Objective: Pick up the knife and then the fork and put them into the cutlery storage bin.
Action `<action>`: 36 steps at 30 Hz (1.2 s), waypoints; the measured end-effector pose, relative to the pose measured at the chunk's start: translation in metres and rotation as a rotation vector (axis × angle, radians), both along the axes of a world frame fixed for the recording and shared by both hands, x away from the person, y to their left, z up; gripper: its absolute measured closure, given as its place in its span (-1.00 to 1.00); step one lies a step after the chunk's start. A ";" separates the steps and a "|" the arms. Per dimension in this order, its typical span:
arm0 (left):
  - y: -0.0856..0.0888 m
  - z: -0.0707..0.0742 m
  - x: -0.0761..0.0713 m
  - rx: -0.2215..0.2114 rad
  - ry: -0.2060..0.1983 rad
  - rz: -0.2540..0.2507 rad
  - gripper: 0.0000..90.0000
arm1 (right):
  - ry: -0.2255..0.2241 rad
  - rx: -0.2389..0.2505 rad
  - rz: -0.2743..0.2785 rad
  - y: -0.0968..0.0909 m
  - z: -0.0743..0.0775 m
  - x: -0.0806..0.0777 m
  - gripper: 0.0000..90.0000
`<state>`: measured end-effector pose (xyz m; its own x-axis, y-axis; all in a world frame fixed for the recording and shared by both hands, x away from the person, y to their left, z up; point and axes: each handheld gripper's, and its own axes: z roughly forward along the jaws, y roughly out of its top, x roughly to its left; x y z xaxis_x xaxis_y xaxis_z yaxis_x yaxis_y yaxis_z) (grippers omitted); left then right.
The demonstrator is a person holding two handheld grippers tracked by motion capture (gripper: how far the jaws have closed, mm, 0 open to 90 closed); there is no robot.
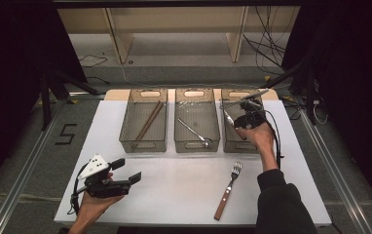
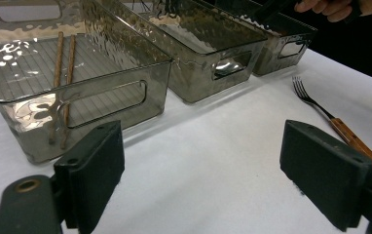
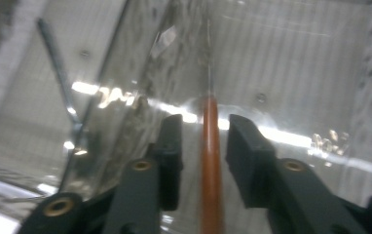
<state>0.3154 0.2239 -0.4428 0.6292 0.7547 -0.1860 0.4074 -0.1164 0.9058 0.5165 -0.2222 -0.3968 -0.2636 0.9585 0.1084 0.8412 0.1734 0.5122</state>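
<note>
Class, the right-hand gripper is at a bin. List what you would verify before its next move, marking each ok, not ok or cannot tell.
1. Right gripper inside the right bin: ok.
2. Jaws clear of the wooden-handled utensil between them: ok.
3. Utensil resting on the bin floor: cannot tell.
4. Left gripper open, nothing between its jaws: ok.
5. Fork lying free on the table: ok.

A lab-like recording setup: black curtains (image 1: 9,73), loose cables (image 1: 267,44), floor rails (image 1: 23,170), a taped floor mark (image 1: 66,134) and a white table (image 1: 174,185).
</note>
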 end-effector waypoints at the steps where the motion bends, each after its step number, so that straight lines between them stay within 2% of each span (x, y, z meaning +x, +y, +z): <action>1: 0.000 0.000 0.000 0.000 0.001 0.000 -0.64 | -0.002 0.003 0.006 0.000 0.001 -0.001 0.42; 7: 0.000 0.000 0.000 0.001 0.000 0.000 -0.64 | -0.026 0.021 0.042 -0.001 0.008 -0.008 0.25; 11: 0.000 0.000 0.000 0.000 0.000 0.002 -0.64 | -0.064 0.035 0.085 0.002 0.013 -0.021 0.09; 17: 0.000 0.000 0.000 0.005 0.000 0.000 -0.64 | -0.117 0.071 0.166 0.006 0.021 -0.051 -0.10; 23: -0.001 0.000 0.000 0.001 -0.001 0.004 -0.64 | -0.159 0.111 0.239 0.011 0.026 -0.085 -0.19; 27: -0.001 0.000 0.000 0.004 -0.001 0.004 -0.64 | -0.169 0.127 0.279 0.017 0.023 -0.107 -0.21; 30: -0.001 0.000 0.000 0.005 -0.001 0.004 -0.64 | -0.165 0.121 0.310 0.023 0.016 -0.122 -0.24; 32: -0.001 0.000 0.000 0.006 -0.001 0.003 -0.64 | -0.158 0.132 0.327 0.025 0.011 -0.129 -0.24; 36: -0.001 0.000 0.000 0.006 -0.002 0.002 -0.64 | -0.143 0.122 0.349 0.030 0.002 -0.140 -0.25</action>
